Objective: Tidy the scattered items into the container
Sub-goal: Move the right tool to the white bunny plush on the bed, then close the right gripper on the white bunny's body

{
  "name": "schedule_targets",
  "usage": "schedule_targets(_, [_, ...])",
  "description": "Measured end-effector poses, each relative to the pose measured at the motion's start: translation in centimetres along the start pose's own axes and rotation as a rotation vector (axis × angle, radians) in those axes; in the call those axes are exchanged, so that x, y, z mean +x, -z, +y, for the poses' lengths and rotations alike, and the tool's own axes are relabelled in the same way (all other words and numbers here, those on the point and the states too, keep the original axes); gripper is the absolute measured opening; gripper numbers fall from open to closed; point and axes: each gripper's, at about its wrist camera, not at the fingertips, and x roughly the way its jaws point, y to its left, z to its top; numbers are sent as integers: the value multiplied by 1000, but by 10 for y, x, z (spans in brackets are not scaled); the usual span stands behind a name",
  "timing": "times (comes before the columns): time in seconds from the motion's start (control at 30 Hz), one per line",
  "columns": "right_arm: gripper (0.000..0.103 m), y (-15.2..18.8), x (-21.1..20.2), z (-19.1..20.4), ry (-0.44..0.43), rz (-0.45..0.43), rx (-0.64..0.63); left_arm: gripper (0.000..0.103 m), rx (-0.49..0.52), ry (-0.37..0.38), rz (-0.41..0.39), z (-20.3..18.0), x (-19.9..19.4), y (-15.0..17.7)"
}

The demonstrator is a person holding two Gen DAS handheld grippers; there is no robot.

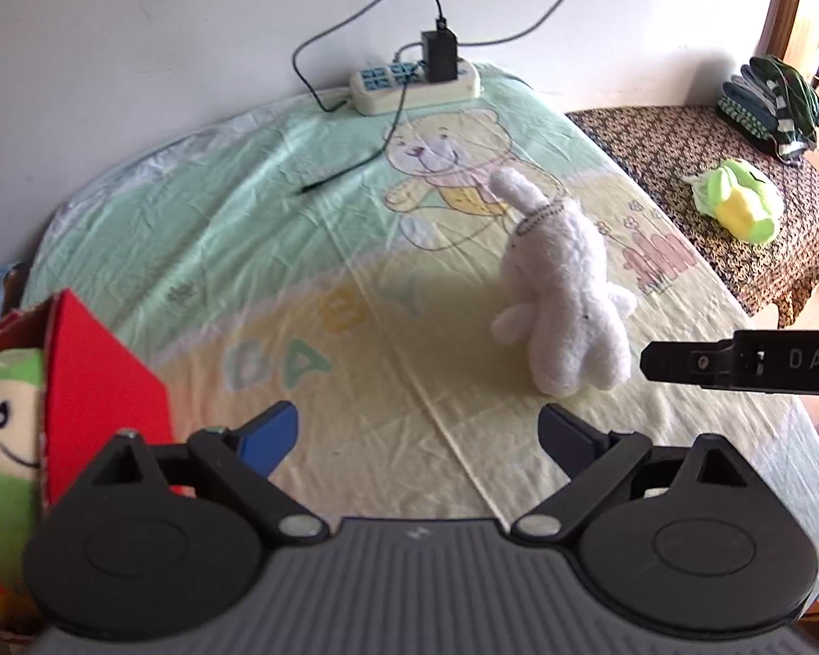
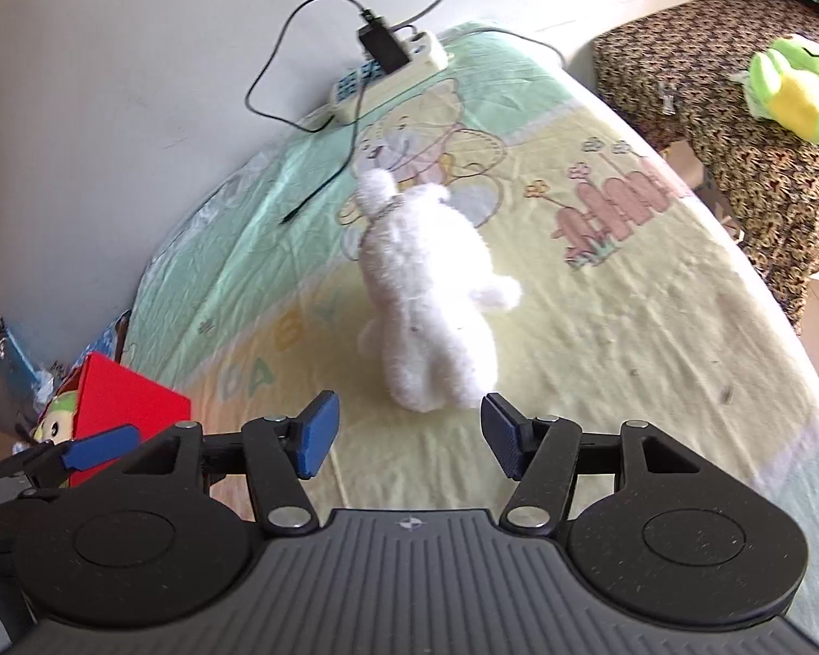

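One white plush rabbit upright mid-bedsheet, just beyond right gripper, jaws apart, empty. Left gripper likewise spread, empty. One red box near left, holding one green plush. One power strip far back.

A fluffy white plush rabbit with a small beaded metal chain sits on a creased, matt printed cotton sheet. The red cardboard box looks smooth and matt; the cream plastic power strip faintly glossy.
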Motion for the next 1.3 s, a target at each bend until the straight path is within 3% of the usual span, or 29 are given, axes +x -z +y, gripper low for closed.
schedule_targets(0.3, [65,-11,0,-40,45,-2,92,98,6,53,70,-33,34,-11])
schedule_targets(0.77, [66,-45,32,-38,-17,28,80,99,25,38,94,-46,77,-28])
schedule_targets(0.93, [73,-61,54,-30,-48,46,62,98,-1,84,99,-44,94,-32])
schedule_targets(1.2, [73,-74,87,-30,-97,94,72,94,-15,183,84,-42,112,-44])
schedule_targets(1.3, [74,-77,96,-31,-113,109,74,86,-12,207,77,-43,118,-49])
